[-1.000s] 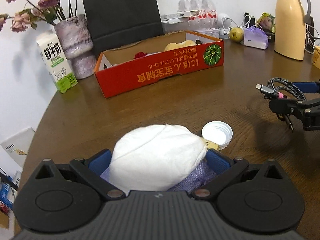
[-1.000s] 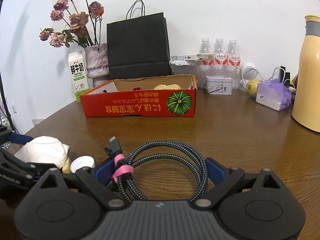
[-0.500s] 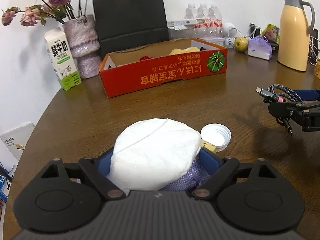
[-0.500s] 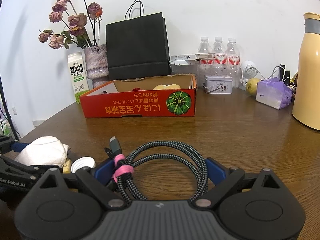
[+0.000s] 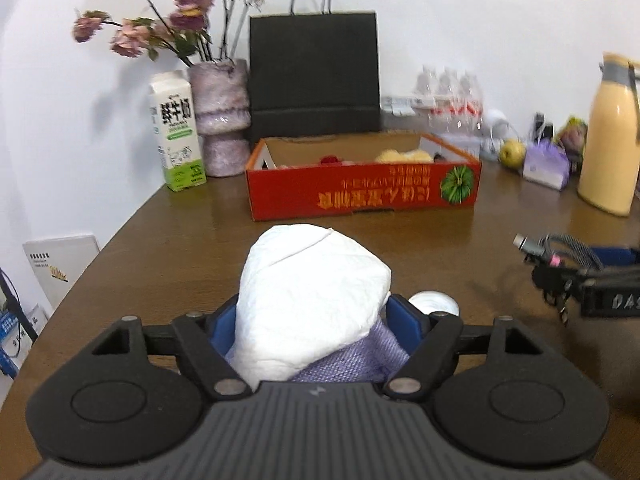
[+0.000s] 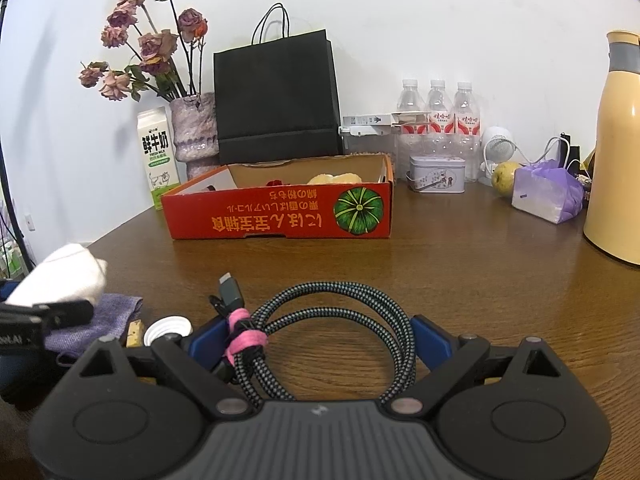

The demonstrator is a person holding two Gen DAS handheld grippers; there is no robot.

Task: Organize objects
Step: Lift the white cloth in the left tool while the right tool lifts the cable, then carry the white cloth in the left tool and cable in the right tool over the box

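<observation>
My left gripper [image 5: 312,320] is shut on a white wad of tissue [image 5: 312,300] with a purple cloth [image 5: 344,364] under it, lifted off the brown table [image 5: 360,236]. It shows in the right wrist view [image 6: 60,280] at the left. My right gripper [image 6: 320,340] is shut on a coiled braided cable [image 6: 340,320] bound with a pink tie [image 6: 244,340]. It also shows in the left wrist view [image 5: 560,256] at the right. A red cardboard box [image 6: 280,216] with fruit inside stands ahead of both grippers.
A white bottle cap [image 6: 168,328] and a small yellow piece [image 6: 134,332] lie on the table between the grippers. A milk carton [image 6: 158,156], flower vase [image 6: 194,132], black paper bag [image 6: 276,100], water bottles [image 6: 438,120], tin [image 6: 436,174], pear [image 6: 504,176], purple tissue pack [image 6: 548,192] and yellow jug [image 6: 618,152] line the back.
My left gripper has risen and tilted up with the tissue and purple cloth, so the cap now sits lower behind it. My right gripper holds the cable almost still.
</observation>
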